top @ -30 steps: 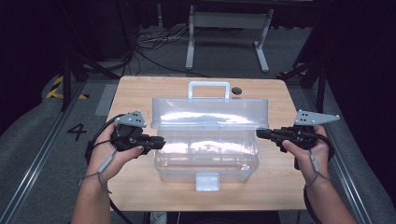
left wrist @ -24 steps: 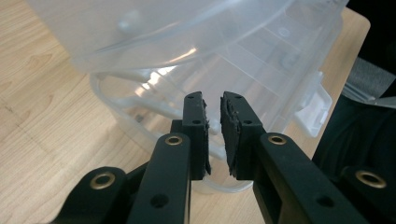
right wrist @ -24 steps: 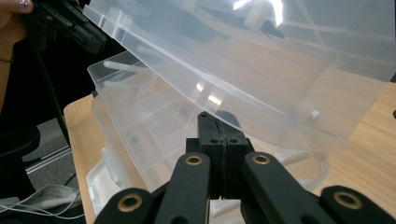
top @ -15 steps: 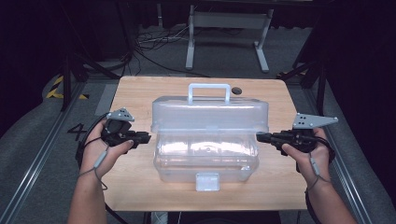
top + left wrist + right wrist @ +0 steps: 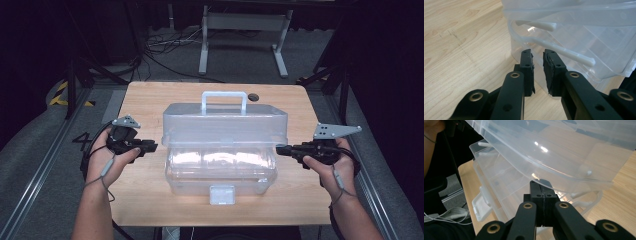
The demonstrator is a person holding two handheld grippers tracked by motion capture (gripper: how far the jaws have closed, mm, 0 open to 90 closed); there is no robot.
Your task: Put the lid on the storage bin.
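Left gripper (image 5: 150, 147) has drawn back from the box (image 5: 220, 165), jaws opening.

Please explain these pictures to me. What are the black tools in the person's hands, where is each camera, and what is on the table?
A person holds a two-jaw tool in each hand: the left hand-held gripper and the right hand-held gripper. The high view looks down from above the wooden table. Each of the other two cameras rides on one gripper and looks along its black jaws. On the table stands a clear plastic box with a white handle and a front latch; its lid is raised. The left jaws have just been opening, nothing between them. The right jaws are shut, against the box's side.
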